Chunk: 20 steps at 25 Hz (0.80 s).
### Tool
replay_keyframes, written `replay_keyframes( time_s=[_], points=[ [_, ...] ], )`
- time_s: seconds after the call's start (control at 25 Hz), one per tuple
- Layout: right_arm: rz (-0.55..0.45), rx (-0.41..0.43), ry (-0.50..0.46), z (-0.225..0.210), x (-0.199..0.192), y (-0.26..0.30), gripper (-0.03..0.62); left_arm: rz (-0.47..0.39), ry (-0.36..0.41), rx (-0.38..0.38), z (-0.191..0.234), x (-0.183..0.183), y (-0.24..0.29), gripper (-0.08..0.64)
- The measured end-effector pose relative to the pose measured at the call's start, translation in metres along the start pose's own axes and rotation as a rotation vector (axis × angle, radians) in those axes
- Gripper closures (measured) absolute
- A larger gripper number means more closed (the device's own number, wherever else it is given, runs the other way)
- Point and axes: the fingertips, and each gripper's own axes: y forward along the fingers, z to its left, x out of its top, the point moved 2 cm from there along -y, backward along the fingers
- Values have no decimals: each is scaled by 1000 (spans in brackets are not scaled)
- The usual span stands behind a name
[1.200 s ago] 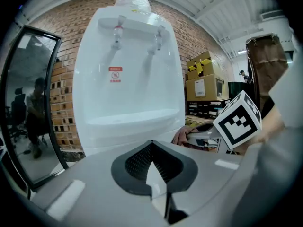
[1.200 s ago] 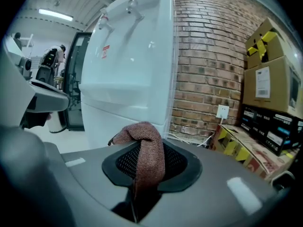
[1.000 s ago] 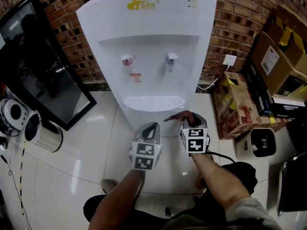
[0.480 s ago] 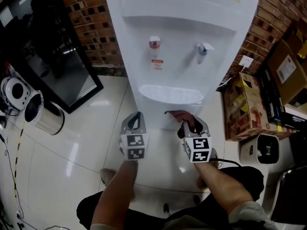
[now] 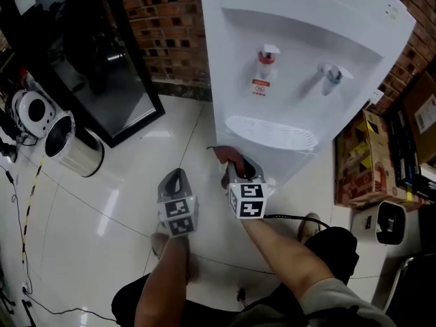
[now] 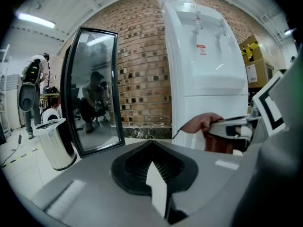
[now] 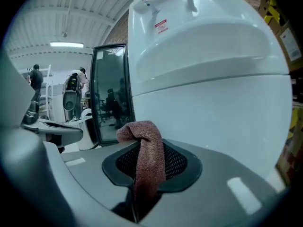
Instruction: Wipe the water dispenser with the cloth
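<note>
The white water dispenser [image 5: 306,67] stands against the brick wall, with a red tap and a blue tap above its drip tray. My right gripper [image 5: 235,172] is shut on a reddish-brown cloth [image 5: 227,157], held at the lower left front corner of the cabinet. In the right gripper view the cloth [image 7: 147,160] hangs folded over the jaw tips of the right gripper [image 7: 142,148], just short of the dispenser [image 7: 213,79]. My left gripper [image 5: 176,182] hovers over the floor to the left, shut and empty. The left gripper view shows that gripper [image 6: 152,148], the dispenser [image 6: 208,70] and the cloth [image 6: 201,123].
A black-framed glass panel [image 5: 102,67] leans on the brick wall at left. A steel bin [image 5: 75,152] and a white appliance [image 5: 27,111] stand beside it. Cardboard boxes [image 5: 361,162] and a small white device [image 5: 392,223] sit to the right. Thin cables run across the tile floor.
Both grippers have moved left along the dispenser's lower front. The cloth has gone from the middle of the cabinet to its left corner. The head view has shifted left.
</note>
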Motion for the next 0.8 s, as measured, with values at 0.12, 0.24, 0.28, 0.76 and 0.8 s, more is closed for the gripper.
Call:
replay_keyframes(
  time_s=[0.12,0.24,0.28,0.76,0.8],
  points=[
    [32,39,28,34,-10,23,486,-16,-12,-6,4,5,-7,560],
    [39,41,37,45,-18,38,486,-27,-2,-19,1,7,-8,560],
    [42,32,41,44,-20,40,486,-24,5,-27,-1,5,-7,560],
    [61,-55,-13,-18,-29,15,489,41,85,-121,-47,-15,13,560],
    [57,-66,-9,-24,-26,10,489,36,92,-141,-55,-12,14,560]
  ],
)
